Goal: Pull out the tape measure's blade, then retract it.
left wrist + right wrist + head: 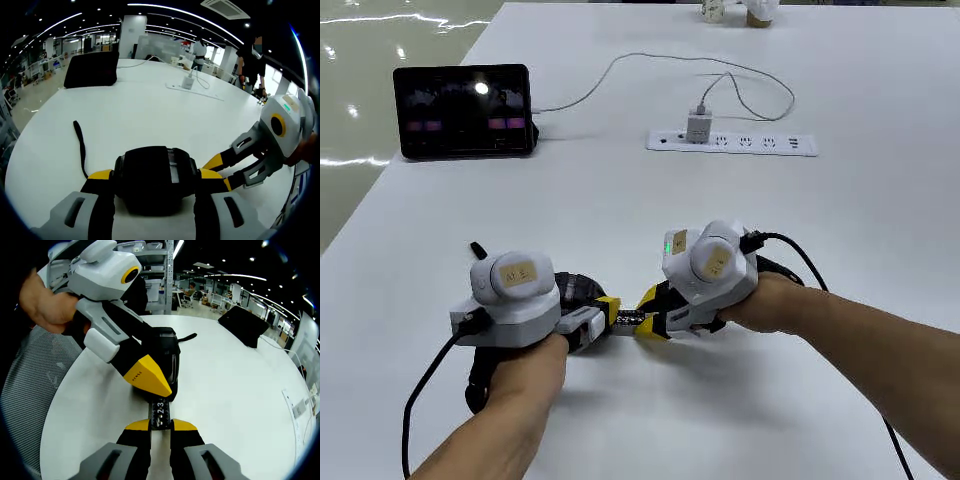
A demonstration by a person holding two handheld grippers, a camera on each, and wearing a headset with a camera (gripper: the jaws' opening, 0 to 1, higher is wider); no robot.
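Note:
The black tape measure (154,176) sits on the white table, clamped between the yellow-tipped fingers of my left gripper (156,175); its case (576,291) shows in the head view beside that gripper (595,318). A short stretch of black blade (160,412) with white numbers comes out of the case (162,355). My right gripper (160,426) is shut on the blade's end, close to the case. In the head view the right gripper (650,322) meets the blade (628,319) between the two hands. The case's black wrist strap (80,145) lies on the table.
A dark tablet (465,110) stands at the back left with a cable to a white power strip (732,142) carrying a charger. The table edge runs along the left. People stand beyond the table's far end (200,50).

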